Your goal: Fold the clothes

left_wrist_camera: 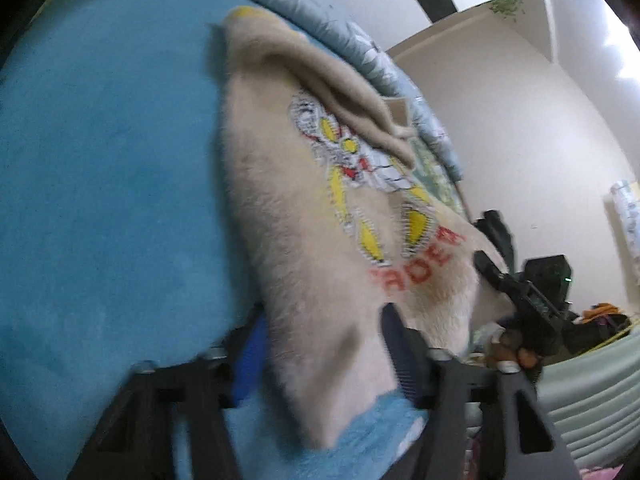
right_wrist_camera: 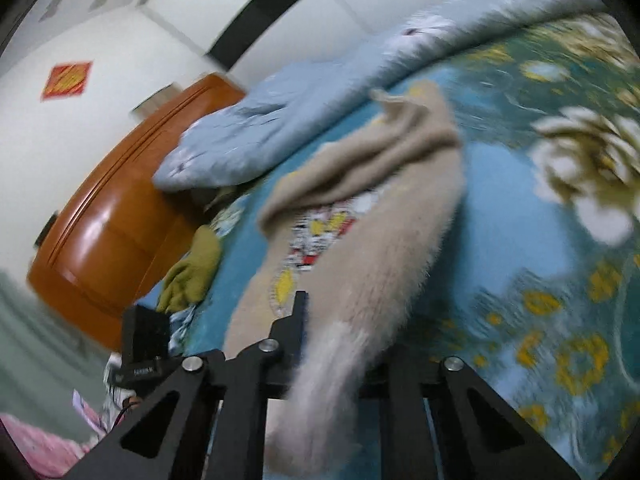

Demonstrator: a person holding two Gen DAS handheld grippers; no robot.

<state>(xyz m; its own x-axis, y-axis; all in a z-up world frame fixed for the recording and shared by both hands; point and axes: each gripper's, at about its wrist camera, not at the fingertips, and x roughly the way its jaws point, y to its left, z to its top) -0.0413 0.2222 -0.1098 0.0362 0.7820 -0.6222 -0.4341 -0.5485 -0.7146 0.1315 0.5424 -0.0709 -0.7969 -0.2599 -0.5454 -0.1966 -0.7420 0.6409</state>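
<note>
Cream fuzzy sweater with cartoon print [left_wrist_camera: 320,216] lies on the blue bedspread [left_wrist_camera: 104,184], near hem lifted. Left tongs [left_wrist_camera: 320,344] and right tongs [right_wrist_camera: 340,344] each clench a hem corner. Risk: thick pile may slip from either grip, skewing the fold. Beyond the sweater, a pale-blue quilt [right_wrist_camera: 280,100] crowds its collar end; an olive garment [right_wrist_camera: 192,276] lies beside it.
</note>
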